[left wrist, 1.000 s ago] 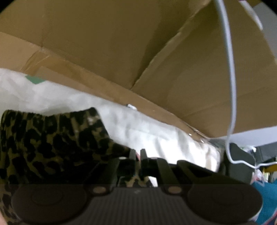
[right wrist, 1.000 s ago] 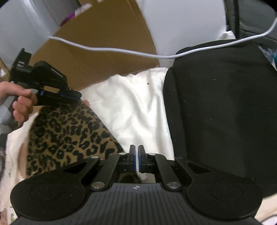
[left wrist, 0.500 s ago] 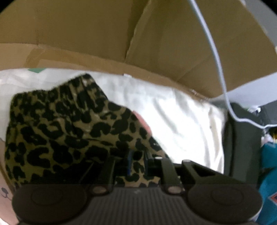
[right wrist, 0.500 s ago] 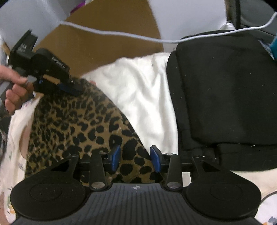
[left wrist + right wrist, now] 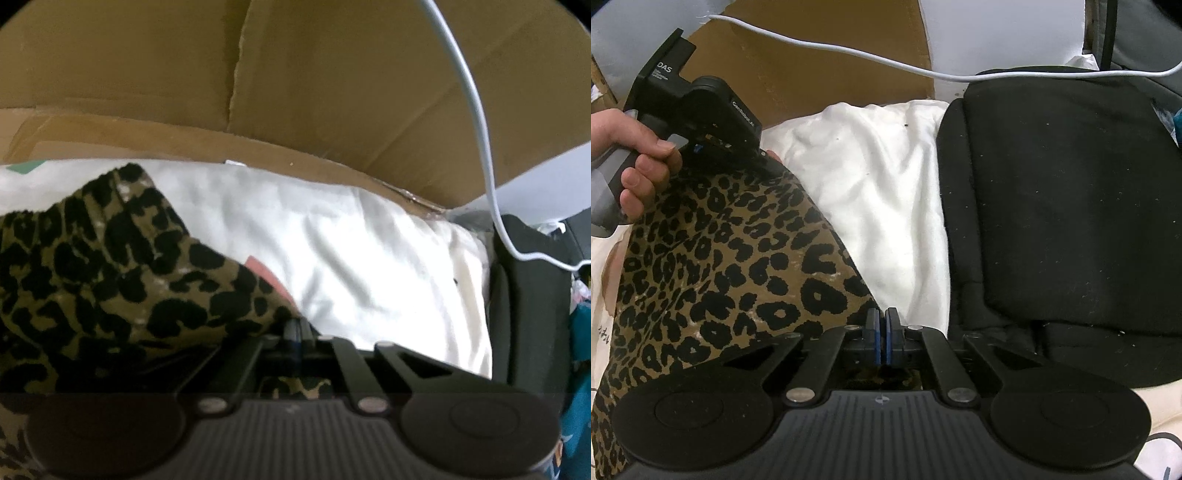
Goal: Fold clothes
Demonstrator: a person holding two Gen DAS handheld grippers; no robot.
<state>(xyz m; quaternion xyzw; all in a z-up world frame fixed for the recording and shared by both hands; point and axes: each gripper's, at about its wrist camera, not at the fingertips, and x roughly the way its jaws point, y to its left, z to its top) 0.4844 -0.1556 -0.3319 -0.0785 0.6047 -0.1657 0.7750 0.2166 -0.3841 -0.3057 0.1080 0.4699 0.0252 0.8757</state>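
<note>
A leopard-print garment (image 5: 713,266) lies spread on a white sheet (image 5: 879,177). My right gripper (image 5: 882,339) sits at its near corner, jaws closing to shut with the blue pads pressed together on the cloth's edge. A hand carries my left gripper (image 5: 764,158) at the garment's far corner. In the left wrist view the leopard garment (image 5: 110,280) bunches up over my left gripper (image 5: 295,330), whose fingers are closing together, shut on the fabric. A pink patch (image 5: 262,269) shows under the cloth's edge.
A black folded garment (image 5: 1063,206) lies to the right of the white sheet. A cardboard box wall (image 5: 295,92) rises just behind the sheet. A white cable (image 5: 923,72) hangs across above. Teal fabric (image 5: 581,332) sits at the far right.
The right gripper's jaws stood open over the leopard cloth half a second ago and have shut on its edge. The left gripper has moved down and sideways with the cloth, its jaws drawn together.
</note>
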